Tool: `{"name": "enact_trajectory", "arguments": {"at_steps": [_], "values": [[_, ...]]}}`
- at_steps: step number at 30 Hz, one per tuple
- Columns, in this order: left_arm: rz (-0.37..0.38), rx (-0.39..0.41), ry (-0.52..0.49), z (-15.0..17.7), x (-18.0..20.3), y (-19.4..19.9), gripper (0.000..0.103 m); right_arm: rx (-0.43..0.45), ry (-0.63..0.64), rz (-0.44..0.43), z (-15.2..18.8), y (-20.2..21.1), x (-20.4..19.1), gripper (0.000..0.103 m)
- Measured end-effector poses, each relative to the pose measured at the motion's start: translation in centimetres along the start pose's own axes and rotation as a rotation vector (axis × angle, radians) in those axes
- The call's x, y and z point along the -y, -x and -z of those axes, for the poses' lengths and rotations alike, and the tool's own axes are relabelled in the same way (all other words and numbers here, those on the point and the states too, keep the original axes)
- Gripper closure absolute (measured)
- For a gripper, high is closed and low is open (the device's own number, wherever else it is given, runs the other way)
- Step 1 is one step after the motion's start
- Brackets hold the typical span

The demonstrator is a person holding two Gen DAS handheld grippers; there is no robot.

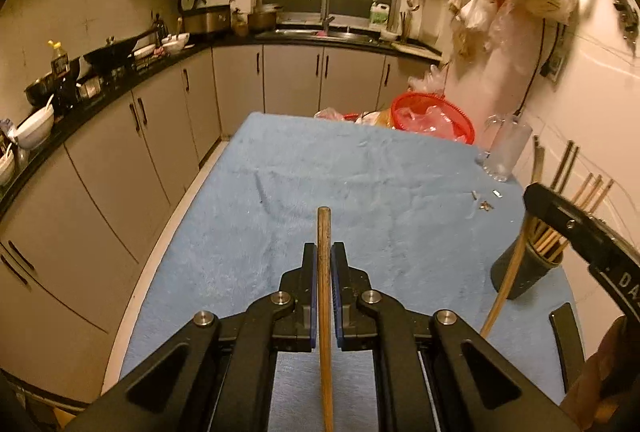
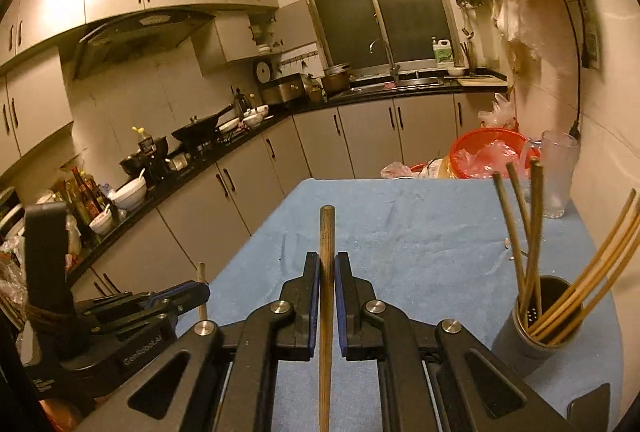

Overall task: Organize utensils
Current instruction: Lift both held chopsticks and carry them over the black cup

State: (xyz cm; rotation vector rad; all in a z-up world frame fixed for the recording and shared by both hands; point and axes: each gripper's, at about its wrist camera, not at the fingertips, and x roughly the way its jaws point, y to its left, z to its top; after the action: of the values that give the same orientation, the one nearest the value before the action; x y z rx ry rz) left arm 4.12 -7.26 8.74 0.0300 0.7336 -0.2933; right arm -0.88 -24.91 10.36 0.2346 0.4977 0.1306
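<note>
Two grippers each hold one wooden chopstick above a table covered with a blue cloth (image 1: 340, 168). The left gripper (image 1: 325, 252) has its fingers closed narrow on a chopstick (image 1: 324, 232); the right gripper (image 2: 327, 260) clamps another chopstick (image 2: 327, 232) the same way. A dark utensil holder (image 2: 532, 316) with more chopsticks (image 2: 592, 280) stands on the cloth at four o'clock in both views. A red basket (image 1: 432, 114) and a clear glass (image 1: 506, 148) sit at the far edge, toward one o'clock. A dark counter (image 2: 240, 136) with pans and bowls runs along nine to eleven o'clock, and a window (image 2: 376, 4) is at twelve. Only the right wrist view shows the range hood (image 2: 148, 28) whole and the left gripper at eight o'clock; the left wrist view shows the right gripper at three o'clock.
</note>
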Motion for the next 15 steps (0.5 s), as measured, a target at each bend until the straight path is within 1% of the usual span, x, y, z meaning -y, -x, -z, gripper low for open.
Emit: {"name": "enact_trajectory", "arguments": {"at_steps": [5,15], "values": [[0.003,0.019,-0.012,-0.3,0.3,1.2,0.096,0.029,-0.014,-0.007,0.2,1.3,0.4,0.095],[0.025,0.039,-0.022,-0.6,1.3,2.5,0.096,0.102,-0.038,0.021,0.2,3.4,1.4,0.095]]}}
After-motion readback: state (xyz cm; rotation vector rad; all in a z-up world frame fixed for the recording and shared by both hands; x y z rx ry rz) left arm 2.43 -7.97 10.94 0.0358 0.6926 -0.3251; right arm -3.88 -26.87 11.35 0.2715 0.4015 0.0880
